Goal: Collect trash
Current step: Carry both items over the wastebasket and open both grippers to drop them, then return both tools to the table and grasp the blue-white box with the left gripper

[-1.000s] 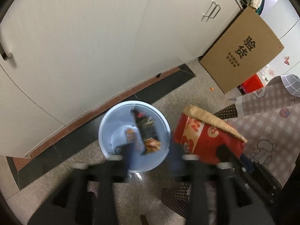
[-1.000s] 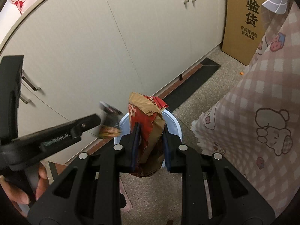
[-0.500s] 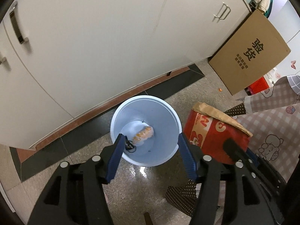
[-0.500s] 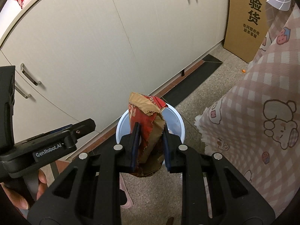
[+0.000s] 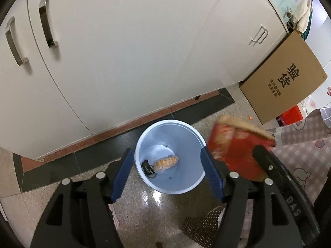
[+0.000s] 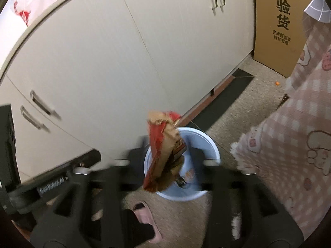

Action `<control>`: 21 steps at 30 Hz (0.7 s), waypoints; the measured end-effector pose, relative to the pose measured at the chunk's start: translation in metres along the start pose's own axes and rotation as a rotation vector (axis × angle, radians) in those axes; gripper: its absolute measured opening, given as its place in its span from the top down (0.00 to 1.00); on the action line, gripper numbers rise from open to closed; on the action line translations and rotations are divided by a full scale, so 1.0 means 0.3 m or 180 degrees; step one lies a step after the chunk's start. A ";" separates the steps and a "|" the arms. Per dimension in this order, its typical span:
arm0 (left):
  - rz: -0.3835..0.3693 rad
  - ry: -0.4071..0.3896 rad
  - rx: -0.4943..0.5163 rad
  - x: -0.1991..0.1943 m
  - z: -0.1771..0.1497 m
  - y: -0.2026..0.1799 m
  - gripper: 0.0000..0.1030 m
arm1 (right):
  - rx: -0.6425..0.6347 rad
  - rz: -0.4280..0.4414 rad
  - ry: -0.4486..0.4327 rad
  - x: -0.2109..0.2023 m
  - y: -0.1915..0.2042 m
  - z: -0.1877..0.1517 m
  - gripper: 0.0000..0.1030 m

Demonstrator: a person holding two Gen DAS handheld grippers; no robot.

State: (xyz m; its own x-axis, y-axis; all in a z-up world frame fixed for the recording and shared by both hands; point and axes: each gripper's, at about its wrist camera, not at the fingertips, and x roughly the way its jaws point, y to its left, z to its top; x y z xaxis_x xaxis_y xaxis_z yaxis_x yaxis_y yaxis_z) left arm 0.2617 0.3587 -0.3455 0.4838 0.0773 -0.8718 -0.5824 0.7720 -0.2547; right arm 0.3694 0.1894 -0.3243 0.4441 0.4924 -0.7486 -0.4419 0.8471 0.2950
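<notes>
A light blue bin (image 5: 187,178) stands on the floor by the cabinets, with an orange snack wrapper (image 5: 166,162) and a small dark scrap at its bottom. My left gripper (image 5: 166,150) hangs above it, jaws opening and nothing between them. In the right wrist view, a red and brown paper snack bag (image 6: 163,144) hangs tilted over the bin (image 6: 209,142). My right gripper (image 6: 168,146) has its jaws opening, blurred and spread wide of the bag on both sides. The same bag (image 5: 233,144) shows blurred just right of the bin in the left wrist view.
White cabinet doors (image 5: 124,62) rise right behind the bin. A cardboard box (image 5: 283,82) leans at the right. A person's checked pink garment (image 6: 289,124) fills the right side, and a pink slipper (image 6: 146,212) sits just in front of the bin.
The dark wrapper has dropped from my left gripper into the bin, and those jaws have widened. My right jaws have sprung apart from the red bag, which now tilts loose over the bin.
</notes>
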 end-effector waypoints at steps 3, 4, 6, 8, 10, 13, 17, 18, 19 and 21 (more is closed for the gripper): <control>0.0026 0.0041 0.0028 0.006 0.000 0.003 0.36 | 0.0000 -0.0006 0.0017 0.015 0.007 0.001 0.28; 0.0026 0.0049 0.0029 0.005 -0.002 0.004 0.36 | 0.0002 0.0005 0.0026 0.015 0.007 -0.001 0.28; 0.0021 0.0043 0.0014 0.000 -0.004 0.008 0.36 | -0.0027 -0.0026 0.0001 0.004 0.011 -0.006 0.28; -0.0005 0.0038 -0.0010 -0.012 -0.003 0.003 0.36 | -0.0044 -0.0038 0.0011 -0.007 0.011 -0.005 0.28; -0.0010 0.0026 -0.0010 -0.025 -0.004 -0.006 0.36 | -0.0056 -0.0064 -0.0007 -0.027 0.018 -0.007 0.28; -0.0029 -0.0047 0.0013 -0.069 -0.002 -0.017 0.36 | -0.0103 -0.0090 -0.0059 -0.077 0.023 0.001 0.28; -0.0126 -0.0207 -0.0049 -0.174 0.004 -0.029 0.36 | -0.0129 0.0011 -0.0169 -0.171 0.041 0.029 0.28; -0.0140 -0.0256 -0.0055 -0.201 0.004 -0.034 0.36 | -0.0140 0.0057 -0.0223 -0.208 0.052 0.040 0.28; -0.0159 -0.0320 -0.0059 -0.236 0.005 -0.038 0.36 | -0.0161 0.0111 -0.0279 -0.250 0.064 0.051 0.28; -0.0203 -0.0490 -0.0085 -0.323 0.005 -0.053 0.36 | -0.0185 0.0215 -0.0405 -0.336 0.086 0.073 0.28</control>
State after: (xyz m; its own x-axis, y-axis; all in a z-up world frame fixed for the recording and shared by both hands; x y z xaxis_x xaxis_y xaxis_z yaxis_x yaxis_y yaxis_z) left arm 0.2250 0.3397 -0.2563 0.6136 0.1259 -0.7795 -0.5634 0.7616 -0.3204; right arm 0.3302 0.1662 -0.2284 0.5054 0.5724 -0.6457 -0.5168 0.8001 0.3046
